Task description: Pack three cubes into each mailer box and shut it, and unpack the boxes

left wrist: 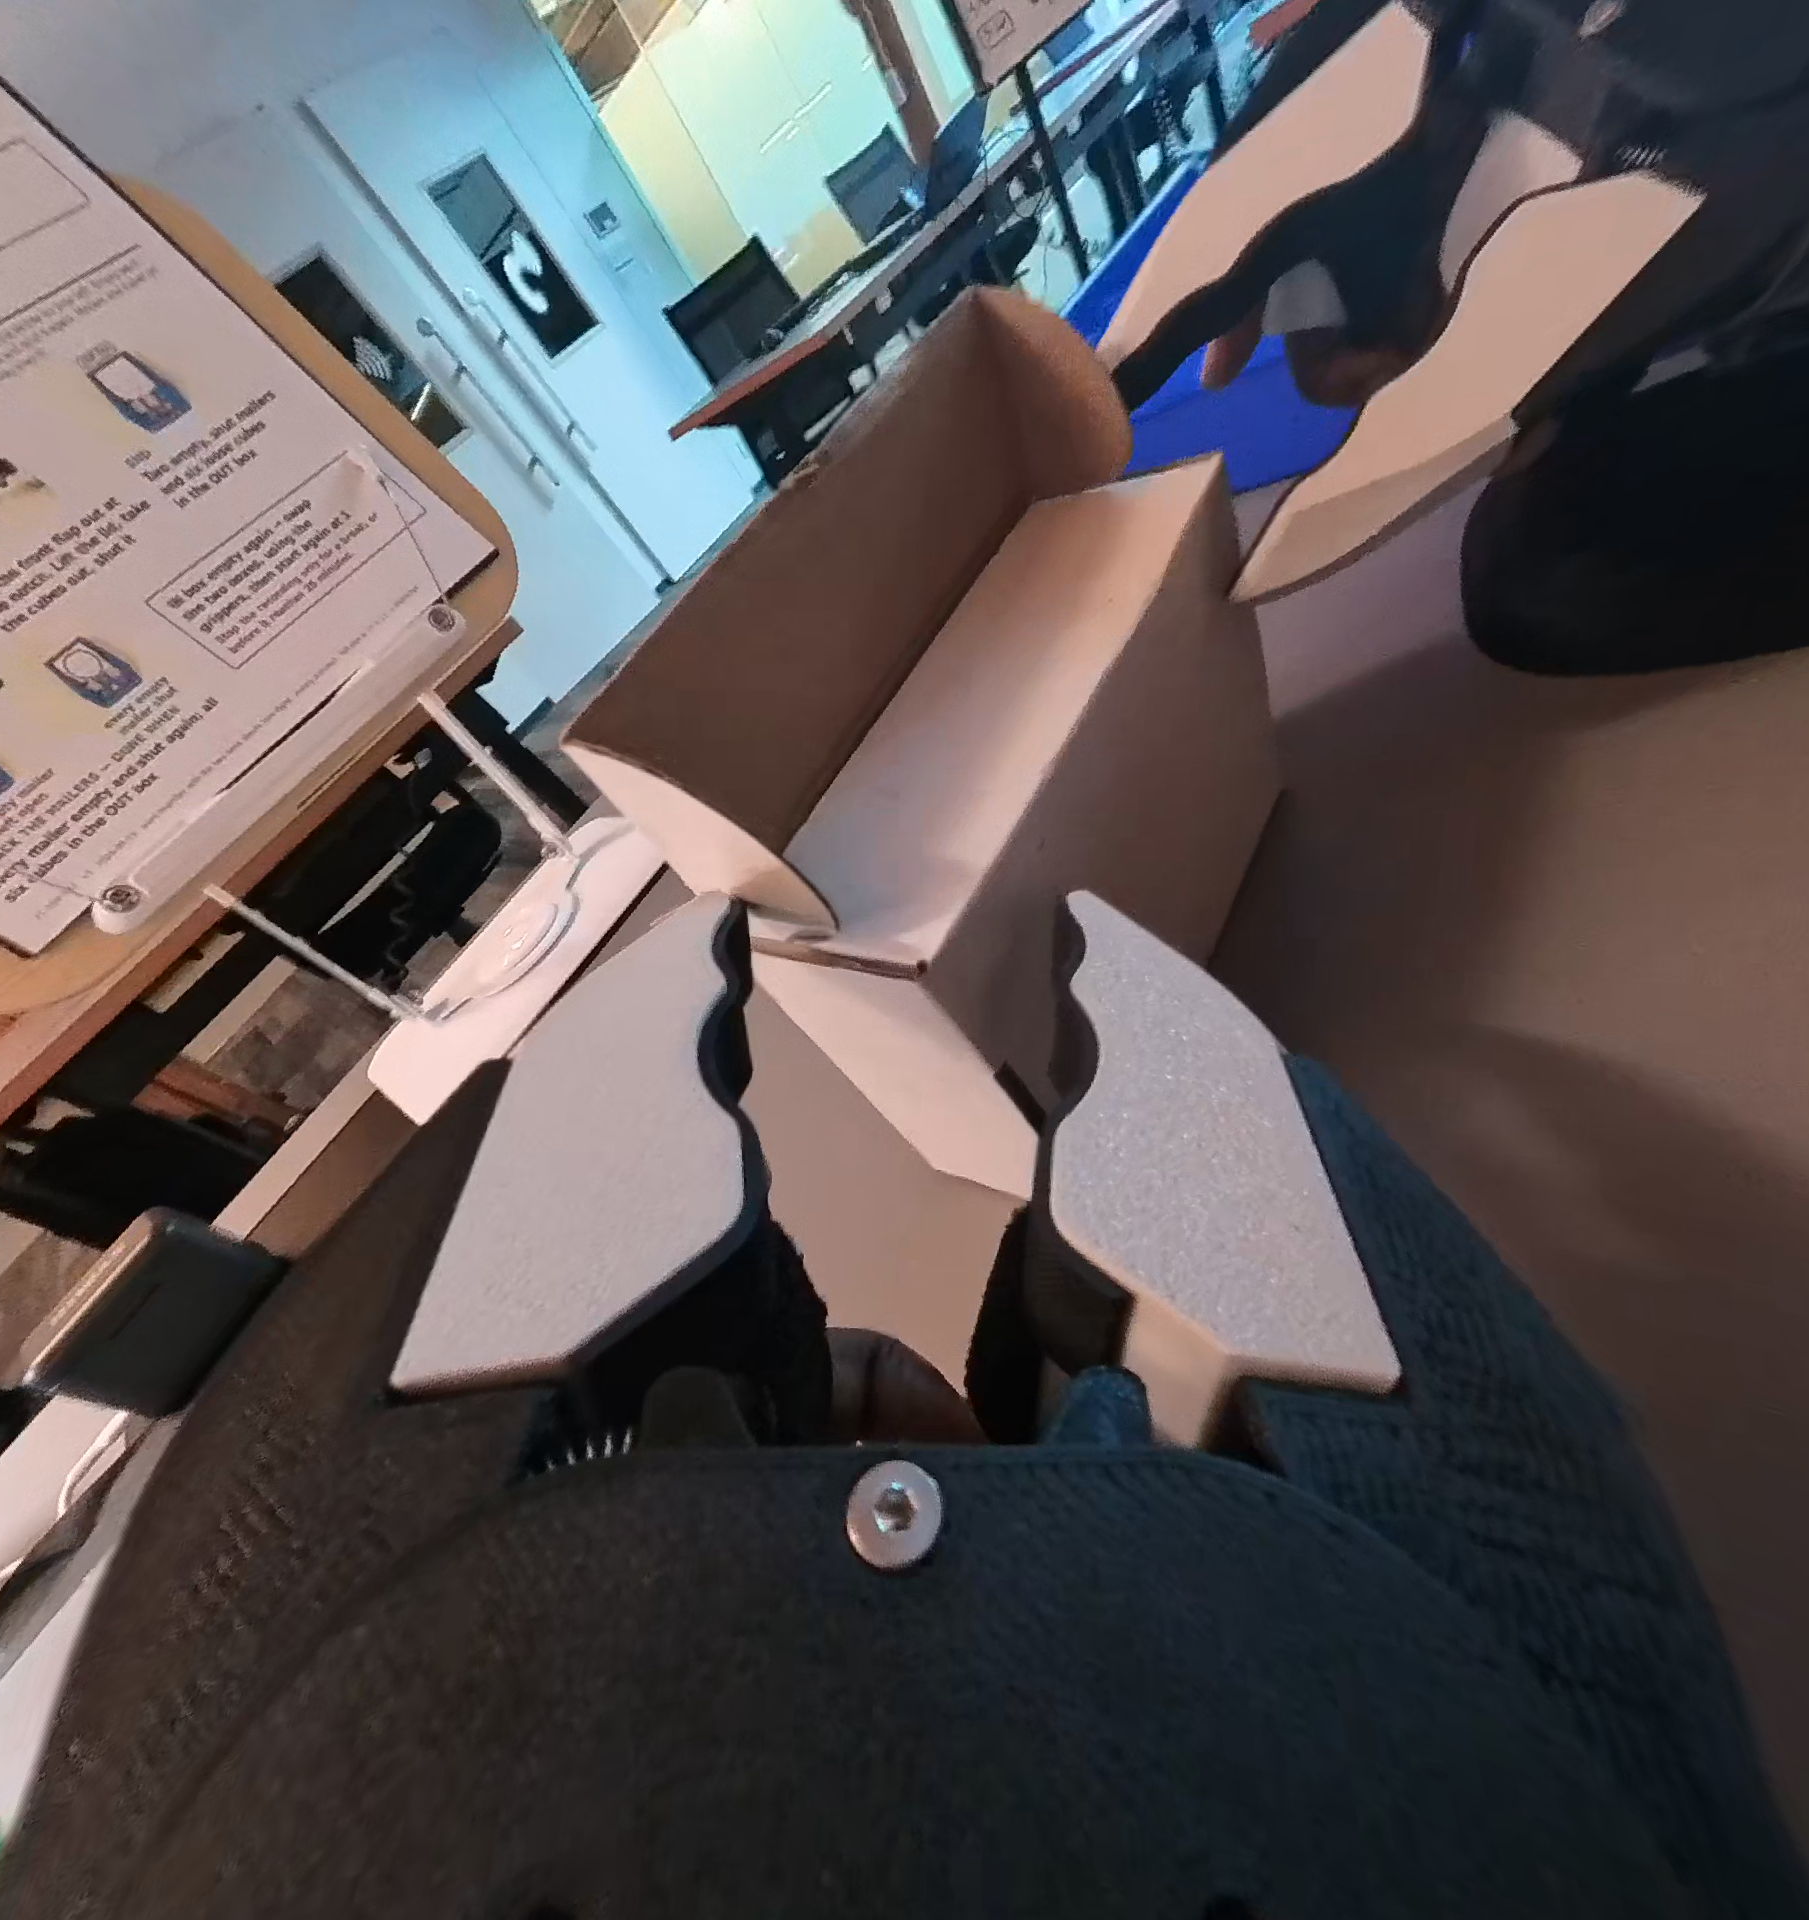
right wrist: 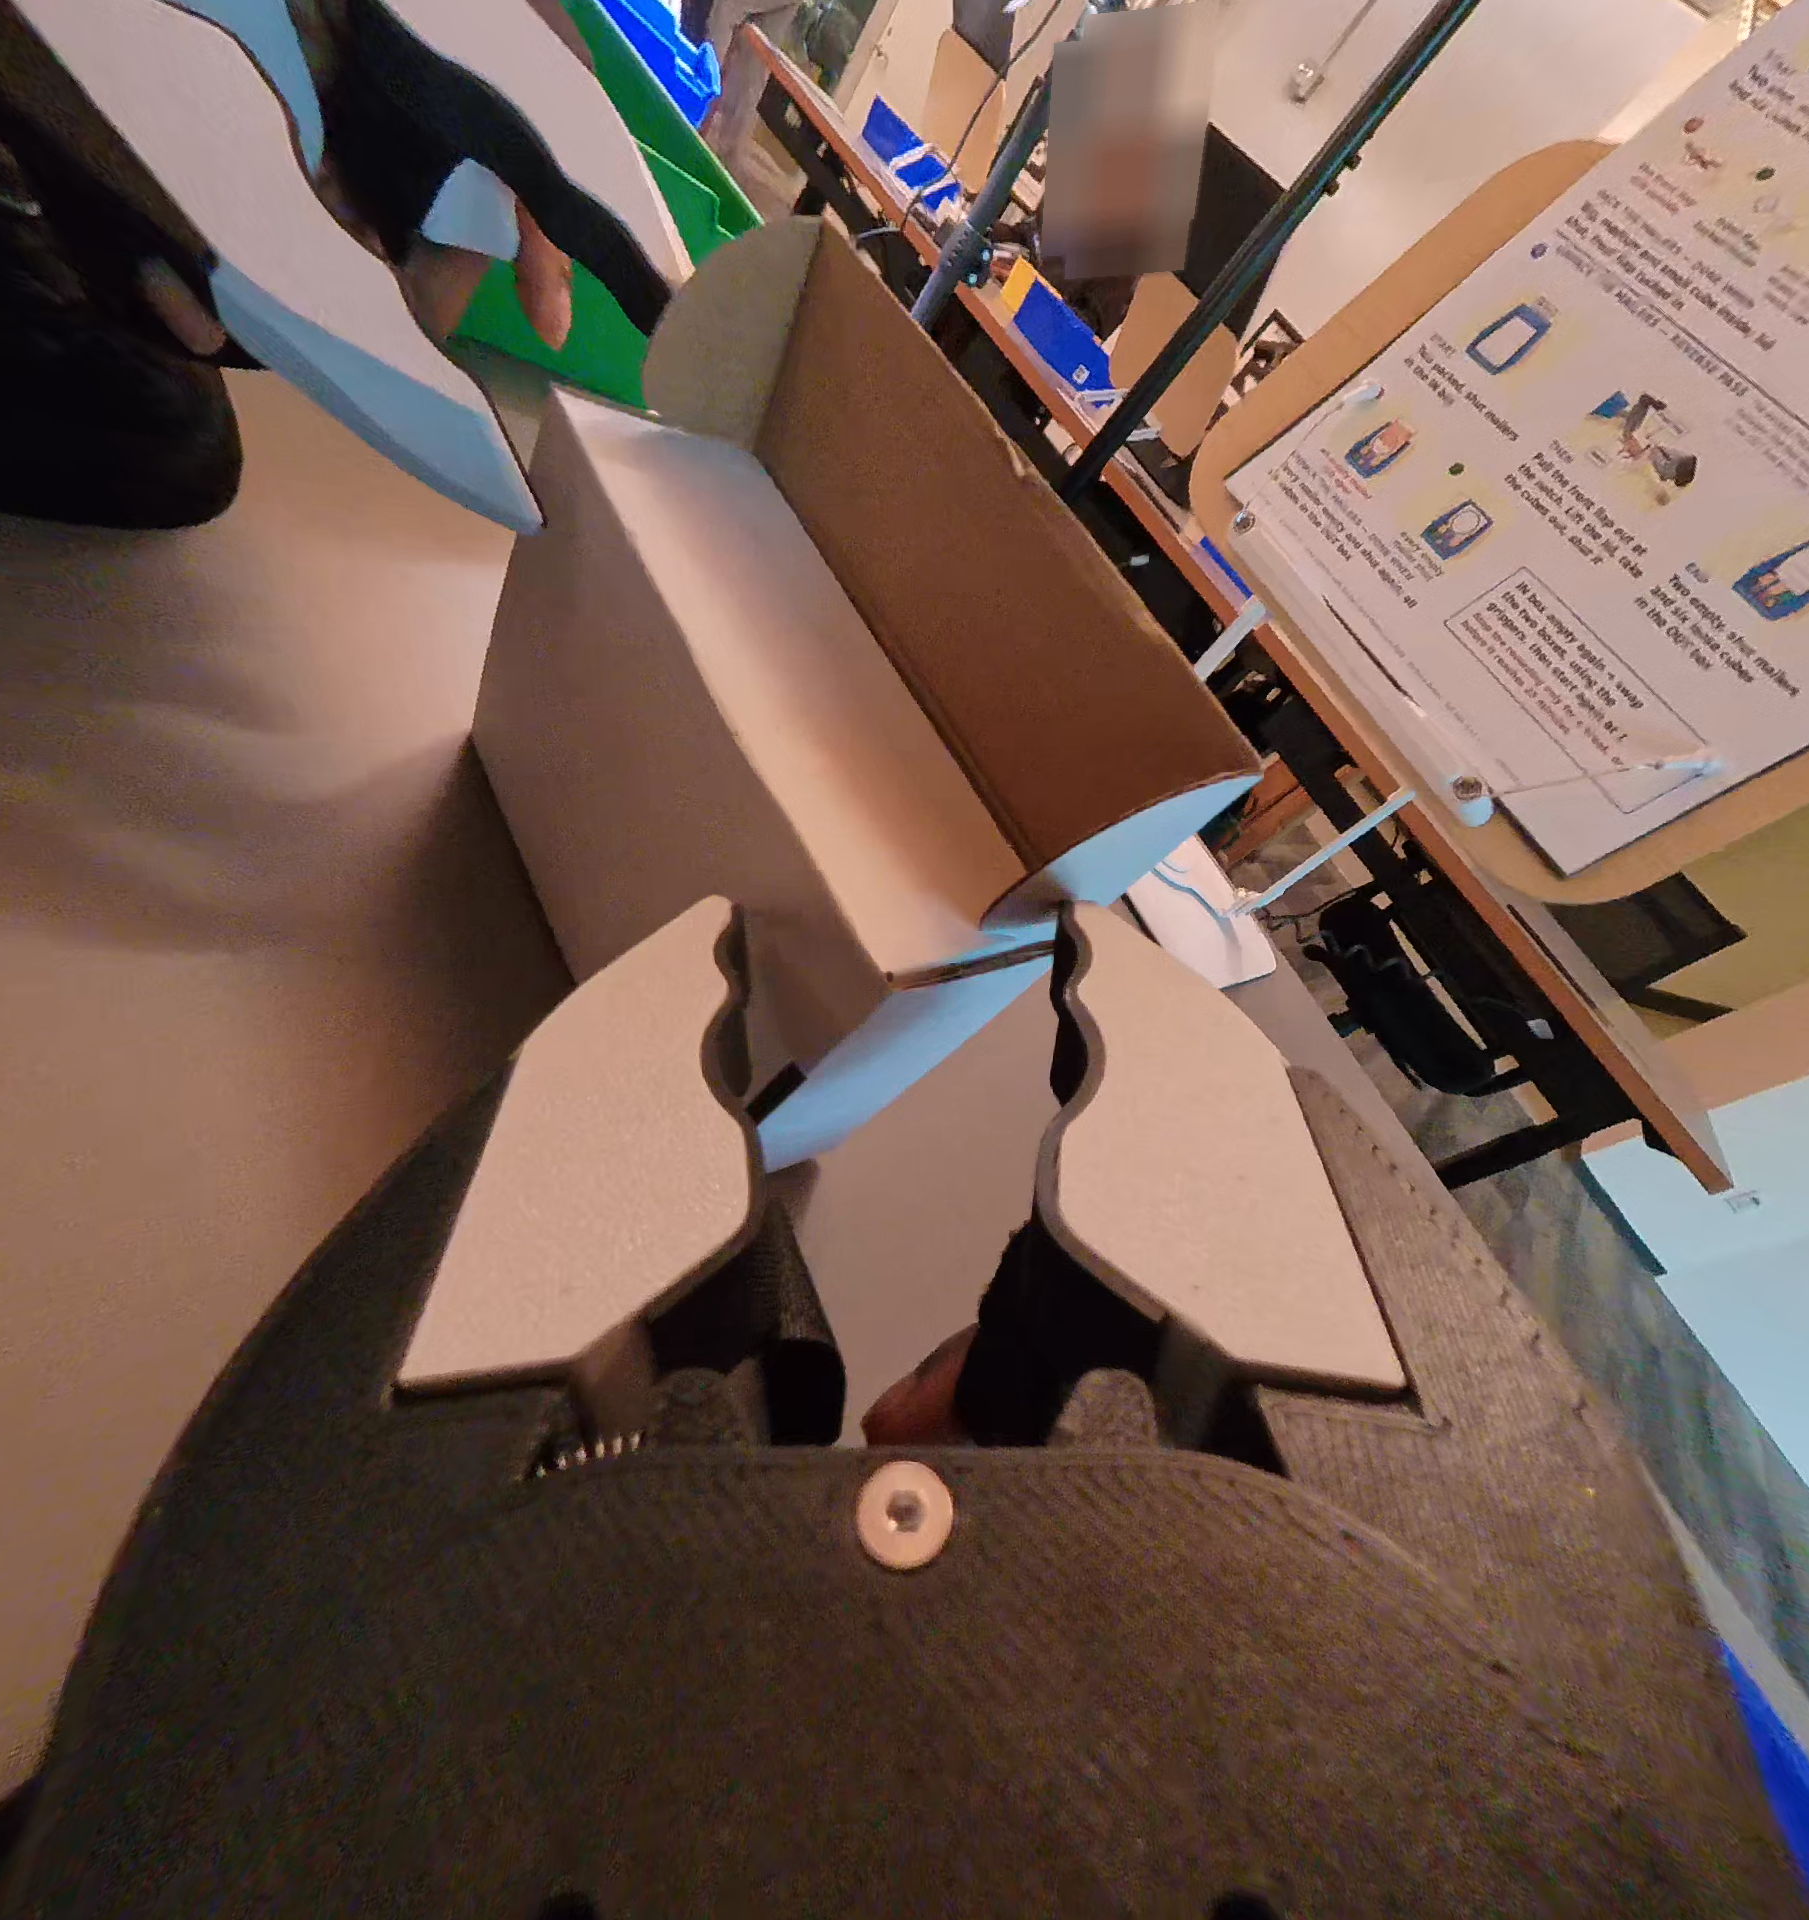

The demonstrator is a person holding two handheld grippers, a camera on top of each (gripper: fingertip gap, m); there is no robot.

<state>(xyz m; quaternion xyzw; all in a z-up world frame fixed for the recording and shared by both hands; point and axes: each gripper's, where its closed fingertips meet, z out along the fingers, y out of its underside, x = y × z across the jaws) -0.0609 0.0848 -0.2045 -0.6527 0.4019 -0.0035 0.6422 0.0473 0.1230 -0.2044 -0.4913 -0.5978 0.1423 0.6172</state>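
A white mailer box (left wrist: 1035, 727) lies on the table between my two grippers, also in the right wrist view (right wrist: 692, 644). Its brown-lined front flap (left wrist: 827, 603) (right wrist: 983, 582) stands up along the far edge. My left gripper (left wrist: 900, 925) is open at one end, with a white side flap (left wrist: 879, 1060) between its fingers. My right gripper (right wrist: 900, 925) is open at the other end, with that end's side flap (right wrist: 910, 1049) between its fingers. Each view shows the other gripper's fingers (left wrist: 1388, 488) (right wrist: 360, 343) at the far end. No cubes show.
An instruction board on a white stand (left wrist: 152, 520) (right wrist: 1606, 468) stands just beyond the box. A blue bin (left wrist: 1222, 416) and a green bin (right wrist: 588, 312) sit past the box ends. The beige table (left wrist: 1606, 935) runs on my side. Desks, monitors and a black pole (right wrist: 1243, 260) stand behind.
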